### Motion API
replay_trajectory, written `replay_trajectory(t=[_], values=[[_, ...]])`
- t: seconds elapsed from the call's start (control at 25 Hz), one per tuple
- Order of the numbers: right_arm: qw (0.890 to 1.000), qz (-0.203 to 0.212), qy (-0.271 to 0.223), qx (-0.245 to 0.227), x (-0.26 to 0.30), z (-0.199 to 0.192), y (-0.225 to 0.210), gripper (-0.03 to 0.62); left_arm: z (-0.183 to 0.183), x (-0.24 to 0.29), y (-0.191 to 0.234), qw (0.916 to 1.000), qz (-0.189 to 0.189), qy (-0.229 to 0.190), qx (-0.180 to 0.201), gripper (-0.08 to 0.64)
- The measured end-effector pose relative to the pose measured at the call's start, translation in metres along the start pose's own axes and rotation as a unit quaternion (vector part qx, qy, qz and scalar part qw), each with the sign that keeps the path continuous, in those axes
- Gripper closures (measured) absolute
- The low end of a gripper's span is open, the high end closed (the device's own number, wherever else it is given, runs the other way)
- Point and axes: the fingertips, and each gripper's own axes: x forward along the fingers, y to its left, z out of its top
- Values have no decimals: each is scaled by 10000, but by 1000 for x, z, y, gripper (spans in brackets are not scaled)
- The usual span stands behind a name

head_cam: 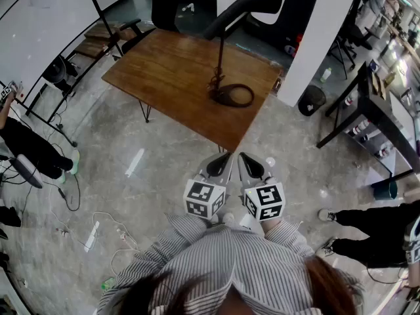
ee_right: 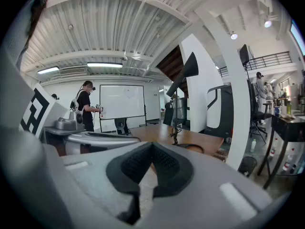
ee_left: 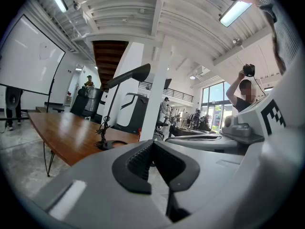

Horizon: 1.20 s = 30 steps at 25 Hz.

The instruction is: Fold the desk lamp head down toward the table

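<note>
A black desk lamp stands on the wooden table (head_cam: 170,64). Its ring base (head_cam: 234,96) lies near the table's right end, a thin stem (head_cam: 221,51) rises from it, and the long head (head_cam: 252,2) is raised high. The lamp head (ee_left: 128,75) also shows in the left gripper view, and the same head (ee_right: 184,75) in the right gripper view. My left gripper (head_cam: 221,156) and right gripper (head_cam: 245,156) hang side by side over the floor, close to my body and short of the table's near edge. Both are shut with nothing between the jaws, which meet at the tips (ee_left: 152,142) (ee_right: 151,144).
A white pillar (head_cam: 321,38) rises right of the table, with a black bin (head_cam: 310,100) at its foot. A black desk (head_cam: 377,110) stands further right. Cables (head_cam: 98,228) lie on the floor at left. People stand at the left edge (head_cam: 26,146) and at lower right (head_cam: 367,231).
</note>
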Motion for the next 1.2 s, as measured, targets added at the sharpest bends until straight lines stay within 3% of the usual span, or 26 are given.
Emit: replay_trajectory(t=[0.84,1.2], values=[[9995,202,-67,214,3,-6,-9,592,-7,15,-2,9998,84,34,-149,554],[9986,329,-168,371,2,-12,-37,591,-16,34,-2,9989,364,7,-306,554]])
